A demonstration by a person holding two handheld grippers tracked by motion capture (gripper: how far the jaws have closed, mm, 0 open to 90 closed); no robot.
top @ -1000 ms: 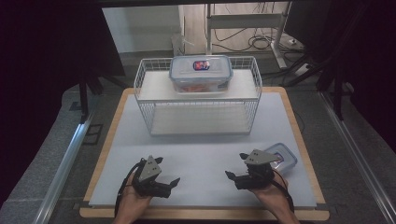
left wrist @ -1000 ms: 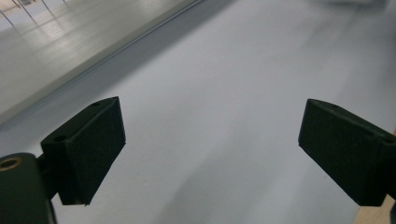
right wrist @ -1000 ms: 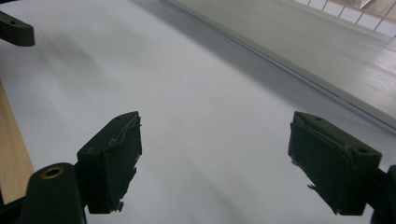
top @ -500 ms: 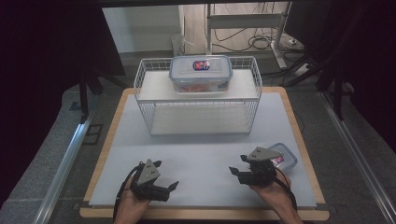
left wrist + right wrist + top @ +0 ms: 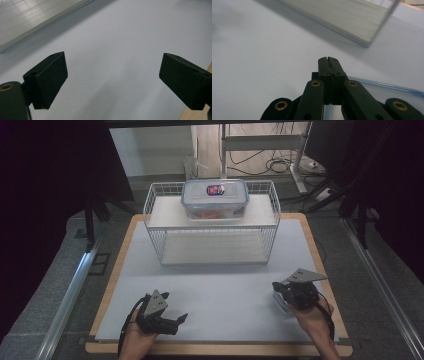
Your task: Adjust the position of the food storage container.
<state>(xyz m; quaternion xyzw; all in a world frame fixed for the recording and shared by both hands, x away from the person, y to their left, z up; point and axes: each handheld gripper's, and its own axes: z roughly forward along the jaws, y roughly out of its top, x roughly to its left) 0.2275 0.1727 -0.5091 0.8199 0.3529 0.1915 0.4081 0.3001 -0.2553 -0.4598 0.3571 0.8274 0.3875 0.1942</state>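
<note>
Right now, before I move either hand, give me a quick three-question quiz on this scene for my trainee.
1. True or false: the lidded container sits on the top shelf of the wire rack.
2. Which has its jaws wide apart: A the left gripper, or B the right gripper?
3. What lies on the table right by the right gripper?

Key:
1. True.
2. A. The left gripper is open over bare table. The right gripper's jaws have just been closing and are now shut. I cannot tell whether they pinch anything.
3. A clear lid with a blue rim.
</note>
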